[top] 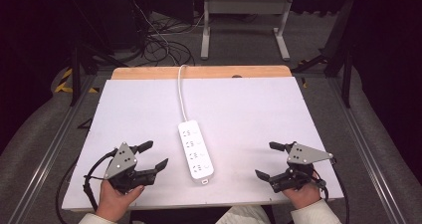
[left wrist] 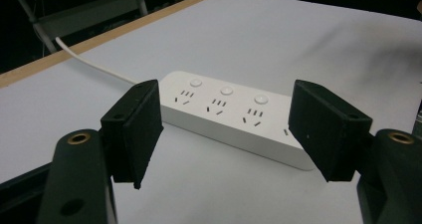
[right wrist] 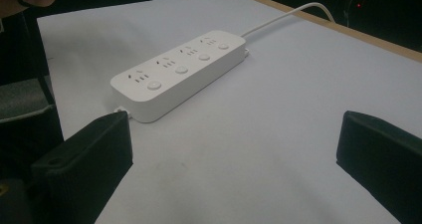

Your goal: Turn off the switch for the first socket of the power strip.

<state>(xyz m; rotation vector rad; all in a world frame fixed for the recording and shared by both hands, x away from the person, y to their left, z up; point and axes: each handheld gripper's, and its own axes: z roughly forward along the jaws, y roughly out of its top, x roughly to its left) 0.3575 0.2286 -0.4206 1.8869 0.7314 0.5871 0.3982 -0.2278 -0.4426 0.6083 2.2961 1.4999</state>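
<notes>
left gripper (top: 155,154): jaws spread, nothing pinched | white rectangular plastic power strip (top: 195,150): laid mid-sheet between the grippers | right gripper (top: 267,160): jaws spread, nothing pinched | surface: white sheet (top: 249,114) over wooden table (top: 149,72) | room: dark, tangled cables (top: 159,45) seen on grey floor

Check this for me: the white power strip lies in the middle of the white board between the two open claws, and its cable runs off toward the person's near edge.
One thing is wrong. The power strip does lie on the white board between the open left claw and right claw, but its cable runs away from the person, over the far wooden edge. The high view shows it.
</notes>
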